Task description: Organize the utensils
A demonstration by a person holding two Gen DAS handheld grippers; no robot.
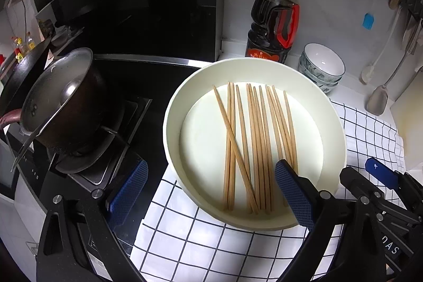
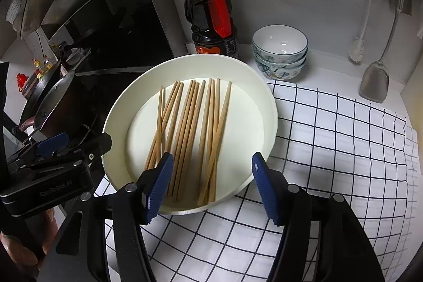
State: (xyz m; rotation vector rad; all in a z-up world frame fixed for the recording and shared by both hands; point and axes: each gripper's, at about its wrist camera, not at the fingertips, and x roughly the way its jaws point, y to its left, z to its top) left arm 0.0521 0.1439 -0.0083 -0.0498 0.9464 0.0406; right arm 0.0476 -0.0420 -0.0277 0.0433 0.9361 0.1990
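White tabletop (image 2: pixel 330 65) beside a black stove carries a checked cloth (image 2: pixel 330 149), and both tools hang over its near edge. The left hand-held gripper (image 1: pixel 211 192) stands wide apart with nothing between its blue pads (image 1: pixel 293 194) — one pad lies over the stove's edge, the other over the near right part of the round white tray (image 1: pixel 169 123). The right hand-held gripper (image 2: pixel 208 186) is spread too and grips nothing; its pads (image 2: pixel 158 186) flank the tray's near rim. Just ahead of both, in the tray, lie the wooden chopsticks (image 2: pixel 190 134) — a loose bundle running away from the tools, mostly side by side, with one in the left view crossing the others at a slant. Their near ends sit between the right tool's pads but below them, untouched as far as I can tell. Behind the tray stand a dark sauce bottle (image 2: pixel 211 17) and stacked bowls (image 2: pixel 280 52). A pot (image 1: pixel 60 99) sits on the burner at left.
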